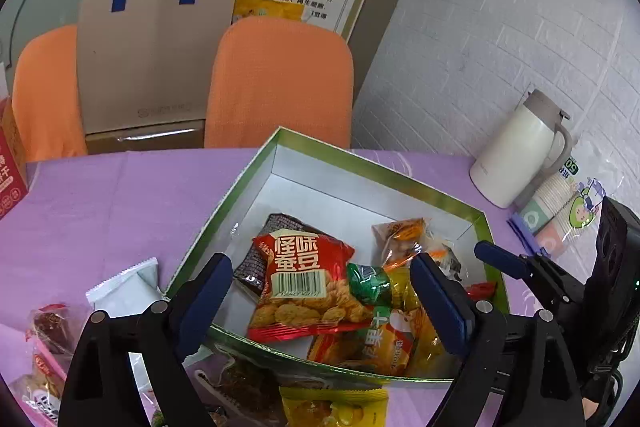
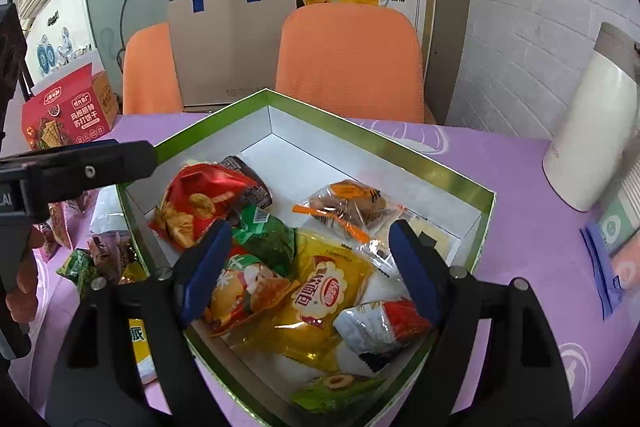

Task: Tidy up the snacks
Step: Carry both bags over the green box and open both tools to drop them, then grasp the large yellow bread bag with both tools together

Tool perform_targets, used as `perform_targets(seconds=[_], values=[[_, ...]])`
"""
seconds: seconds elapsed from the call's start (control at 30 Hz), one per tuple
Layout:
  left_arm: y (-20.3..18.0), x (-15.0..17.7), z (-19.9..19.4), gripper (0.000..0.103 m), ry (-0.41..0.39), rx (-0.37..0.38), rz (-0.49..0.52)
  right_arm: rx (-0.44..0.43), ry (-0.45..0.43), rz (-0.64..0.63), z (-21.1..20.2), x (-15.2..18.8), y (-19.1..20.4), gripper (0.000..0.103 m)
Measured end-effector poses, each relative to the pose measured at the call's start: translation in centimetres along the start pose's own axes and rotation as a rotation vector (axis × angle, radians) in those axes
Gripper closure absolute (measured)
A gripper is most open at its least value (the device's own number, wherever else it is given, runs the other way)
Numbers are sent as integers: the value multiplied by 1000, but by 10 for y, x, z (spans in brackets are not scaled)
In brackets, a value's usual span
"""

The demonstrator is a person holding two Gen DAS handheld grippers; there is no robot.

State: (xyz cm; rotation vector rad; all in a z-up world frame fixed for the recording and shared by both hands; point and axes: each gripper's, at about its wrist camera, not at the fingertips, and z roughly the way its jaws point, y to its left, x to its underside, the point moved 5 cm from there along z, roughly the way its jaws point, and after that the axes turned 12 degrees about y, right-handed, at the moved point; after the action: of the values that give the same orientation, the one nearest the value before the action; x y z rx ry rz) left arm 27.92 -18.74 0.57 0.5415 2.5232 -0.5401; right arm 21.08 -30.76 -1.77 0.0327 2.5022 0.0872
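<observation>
A green-rimmed box (image 1: 380, 173) with a white inside lies on the purple tablecloth and holds several snack packets. In the left wrist view my left gripper (image 1: 320, 295) hangs open over the box's near side, above a red bean-snack packet (image 1: 308, 287) that lies flat, and its pads stay off it. My right gripper (image 2: 310, 267) is open too, over a yellow bread packet (image 2: 328, 291) in the same box (image 2: 380, 143), with nothing pinched. Loose packets lie outside the box: a white one (image 1: 128, 287), a yellow one (image 1: 336, 407) and a small green one (image 2: 76, 267).
A white thermos jug (image 1: 520, 155) and a sleeve of paper cups (image 1: 560, 199) stand at the table's right. A red cracker carton (image 2: 64, 115) sits at the far left. Two orange chairs (image 1: 280, 83) and a brown paper bag (image 1: 152, 59) are behind the table.
</observation>
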Motion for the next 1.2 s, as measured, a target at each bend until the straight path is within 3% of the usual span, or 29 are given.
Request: perform_targets(seconds=[0.17, 0.37, 0.53, 0.7, 0.93, 1.2], values=[[-1, 3, -19, 3, -29, -41, 4, -41, 8, 39, -16, 9, 5, 17], [-6, 16, -52, 3, -49, -36, 6, -49, -62, 18, -57, 20, 29, 15], [-5, 38, -87, 3, -68, -40, -7, -97, -116, 15, -86, 42, 48, 8], [4, 71, -105, 3, -69, 7, -28, -134, -93, 33, -88, 75, 66, 8], [10, 117, -83, 3, 29, 43, 15, -193, 4, 104, -62, 122, 77, 8], [10, 130, -27, 7, 148, 87, 35, -176, 64, 129, -48, 143, 73, 8]])
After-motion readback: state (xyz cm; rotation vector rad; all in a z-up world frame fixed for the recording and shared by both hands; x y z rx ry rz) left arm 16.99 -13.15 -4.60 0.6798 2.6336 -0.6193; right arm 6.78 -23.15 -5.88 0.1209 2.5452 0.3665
